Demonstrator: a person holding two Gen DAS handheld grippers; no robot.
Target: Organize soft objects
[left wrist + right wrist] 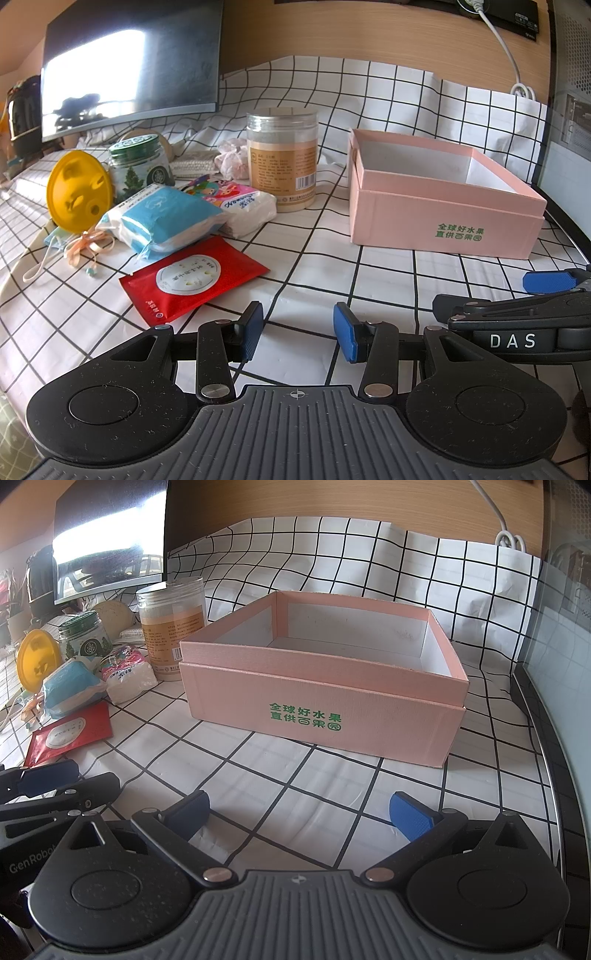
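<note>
Box (325, 686) w/ green "全球好水果", "DAS" on right gripper (532, 295), "GenRobot" on left gripper (48, 779)

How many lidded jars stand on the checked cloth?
2. The tall clear jar stands left of the pink box; the green-lidded jar sits further left, beside the yellow lid. Others may hide behind.

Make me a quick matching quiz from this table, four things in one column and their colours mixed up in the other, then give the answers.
Things:
1. box
2. flat sachet
3. round lid
4. soft tissue pack nearest the sachet

Colours:
A. yellow
B. blue and white
C. pink
D. red

Pairs: 1-C, 2-D, 3-A, 4-B
</note>
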